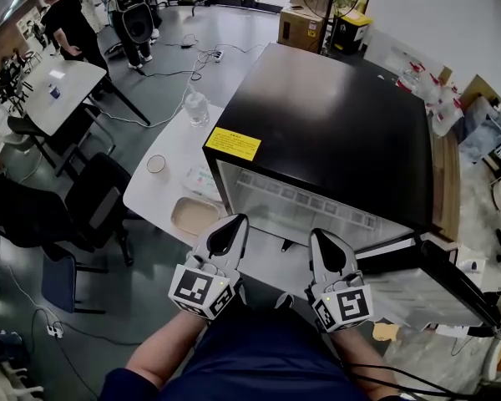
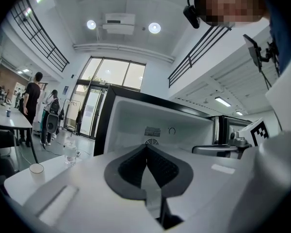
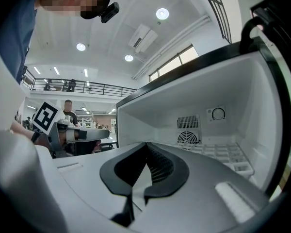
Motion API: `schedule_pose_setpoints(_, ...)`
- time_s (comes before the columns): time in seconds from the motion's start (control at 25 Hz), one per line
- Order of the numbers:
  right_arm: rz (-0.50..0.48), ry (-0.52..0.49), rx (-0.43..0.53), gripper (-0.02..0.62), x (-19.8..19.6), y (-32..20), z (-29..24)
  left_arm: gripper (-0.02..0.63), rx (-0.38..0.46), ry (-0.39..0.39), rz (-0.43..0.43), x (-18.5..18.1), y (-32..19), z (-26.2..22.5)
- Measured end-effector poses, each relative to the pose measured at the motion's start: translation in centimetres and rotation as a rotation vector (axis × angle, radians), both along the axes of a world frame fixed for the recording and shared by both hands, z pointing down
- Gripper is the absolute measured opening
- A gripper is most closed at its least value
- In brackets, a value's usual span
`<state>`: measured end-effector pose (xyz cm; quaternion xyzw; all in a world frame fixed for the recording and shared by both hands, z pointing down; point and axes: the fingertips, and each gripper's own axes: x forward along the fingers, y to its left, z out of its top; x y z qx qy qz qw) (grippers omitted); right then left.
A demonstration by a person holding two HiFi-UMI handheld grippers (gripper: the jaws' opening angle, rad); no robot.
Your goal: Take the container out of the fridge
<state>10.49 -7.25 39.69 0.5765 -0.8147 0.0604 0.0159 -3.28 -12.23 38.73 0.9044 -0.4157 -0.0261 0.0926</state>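
right gripper (image 3: 146,148) jaws pressed together, facing the open white fridge (image 3: 184,97) (round fan grille (image 3: 188,138) on its back wall).

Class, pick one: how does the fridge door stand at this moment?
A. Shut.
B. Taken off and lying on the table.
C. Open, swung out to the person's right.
C: the fridge shows its white inside in both gripper views, and its door stands swung out at the right of the head view.
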Motion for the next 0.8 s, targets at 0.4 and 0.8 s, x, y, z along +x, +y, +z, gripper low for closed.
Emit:
schedule_pose_setpoints(0.4, -0.004, -0.005, -0.005, 0.006, 0.02, -0.17, 0.21, 0.003, 0.001, -0.011, -0.002, -0.04, -0.15, 0.42)
schedule_pose_setpoints(0.8, -0.010, 0.002, -0.007, 0.006, -0.11, -0.21, 0.48, 0.003, -0.004, -0.023, 0.005, 0.17, -0.24, 0.70)
